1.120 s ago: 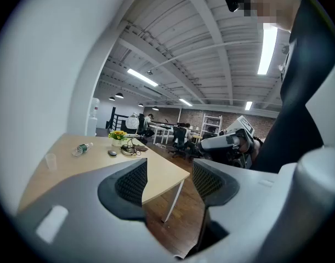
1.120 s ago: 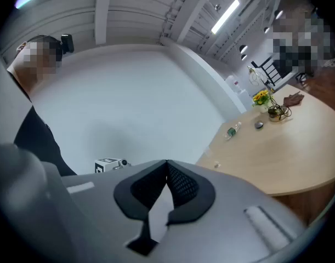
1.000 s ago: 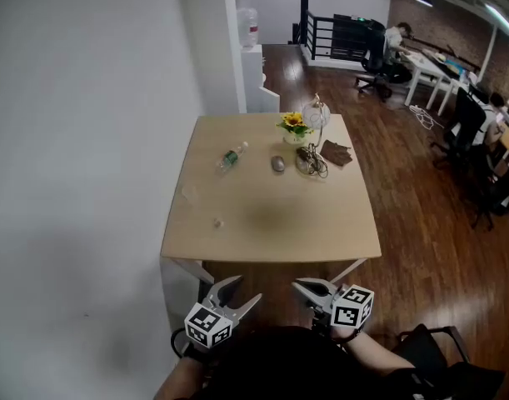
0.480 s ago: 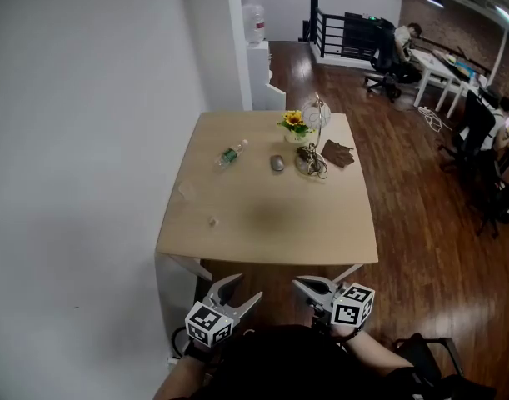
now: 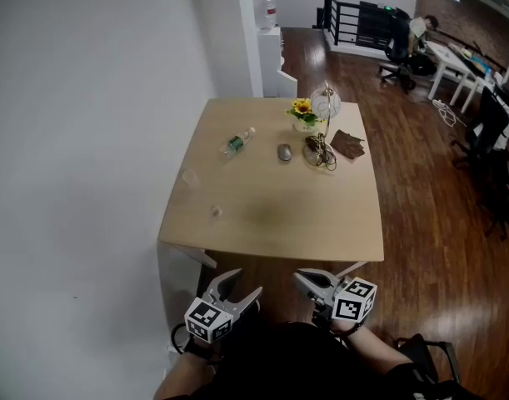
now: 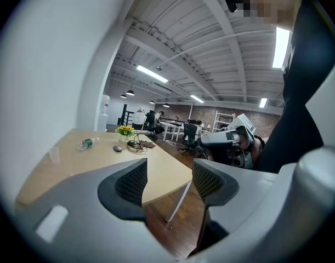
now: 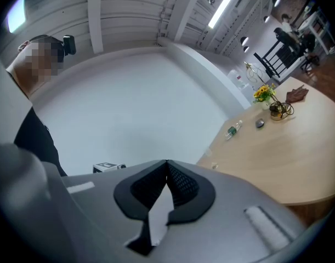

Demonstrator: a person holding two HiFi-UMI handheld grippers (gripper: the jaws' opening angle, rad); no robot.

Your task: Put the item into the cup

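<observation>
A clear cup (image 5: 190,177) stands near the left edge of the wooden table (image 5: 321,232). A small pale item (image 5: 215,212) lies just in front of it. Both grippers hang below the table's near edge, close to the person's body and far from these things. My left gripper (image 5: 238,287) is open with nothing between its jaws. My right gripper (image 5: 302,278) is shut and empty. The left gripper view (image 6: 170,177) shows the cup (image 6: 54,155) on the table. In the right gripper view (image 7: 167,167) the cup (image 7: 208,153) and the item (image 7: 214,165) are tiny.
On the far half of the table lie a plastic bottle (image 5: 237,142), a grey mouse (image 5: 285,152), a pot of yellow flowers (image 5: 303,113), a wire lamp (image 5: 324,132) and a brown cloth (image 5: 349,144). A white wall runs along the left. Office desks and chairs stand at the far right.
The head camera has shifted, so the table sits a little further right and lower in the view. Both grippers keep their places and their jaw states.
</observation>
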